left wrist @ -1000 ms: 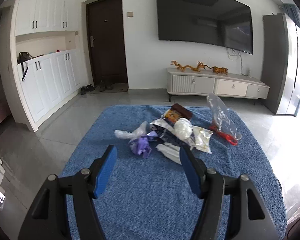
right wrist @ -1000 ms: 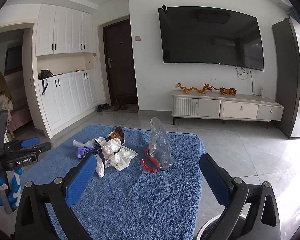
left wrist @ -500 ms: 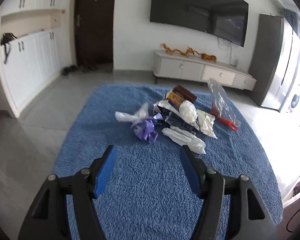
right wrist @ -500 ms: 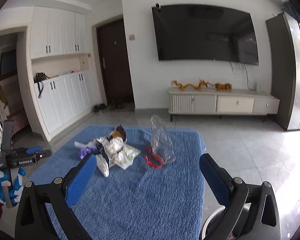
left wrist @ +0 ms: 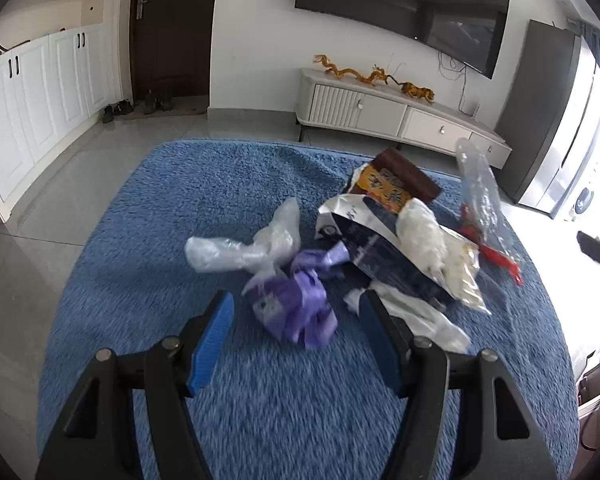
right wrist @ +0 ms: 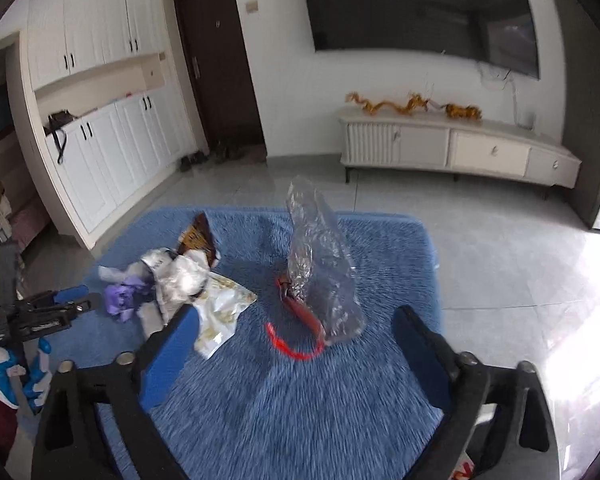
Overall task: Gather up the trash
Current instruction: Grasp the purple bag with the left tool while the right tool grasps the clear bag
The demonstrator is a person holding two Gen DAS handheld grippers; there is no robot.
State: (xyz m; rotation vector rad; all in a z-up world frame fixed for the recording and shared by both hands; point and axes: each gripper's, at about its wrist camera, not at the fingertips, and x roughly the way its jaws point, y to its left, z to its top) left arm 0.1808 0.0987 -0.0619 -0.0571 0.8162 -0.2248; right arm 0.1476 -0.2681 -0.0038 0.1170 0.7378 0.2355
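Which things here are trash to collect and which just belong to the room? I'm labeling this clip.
Trash on the blue mat:
purple wrapper
crumpled clear bag
brown snack packet
white crumpled paper
clear bag with red handle

Not part of the job:
TV cabinet
golden dragon ornament
wall TV
shoes by the door

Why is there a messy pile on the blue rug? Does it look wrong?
Yes. Crumpled trash lies scattered on the blue rug: a purple wad, clear plastic bags, snack wrappers, and a clear bag with a red strip standing up crookedly. Both tongs, left and right, are open, holding nothing.
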